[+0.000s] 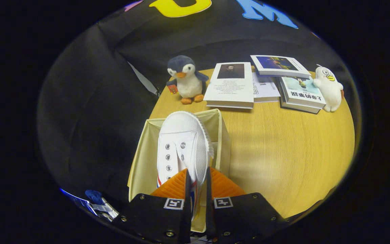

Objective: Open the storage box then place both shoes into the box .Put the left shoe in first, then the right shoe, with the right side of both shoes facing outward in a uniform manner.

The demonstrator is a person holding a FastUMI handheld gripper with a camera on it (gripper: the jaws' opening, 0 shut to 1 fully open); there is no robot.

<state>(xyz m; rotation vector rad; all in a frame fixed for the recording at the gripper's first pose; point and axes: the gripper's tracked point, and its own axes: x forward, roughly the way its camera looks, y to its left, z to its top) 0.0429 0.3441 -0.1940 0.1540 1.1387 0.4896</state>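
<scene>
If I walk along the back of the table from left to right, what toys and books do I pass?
Penguin toy → book with a portrait on it → stack of books → white duck toy. Nearer, the gripper is shut on a white shoe over the open storage box.

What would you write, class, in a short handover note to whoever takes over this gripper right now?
Gripper: shut on the white shoe, both fingers pinching its side, toe pointing away.
Storage box: open on the table, right under the shoe.
Done: box opened, one shoe picked up and held over the box.
Left: lower and release this shoe, then fetch the other. I cannot tell whether a shoe is already inside.
</scene>
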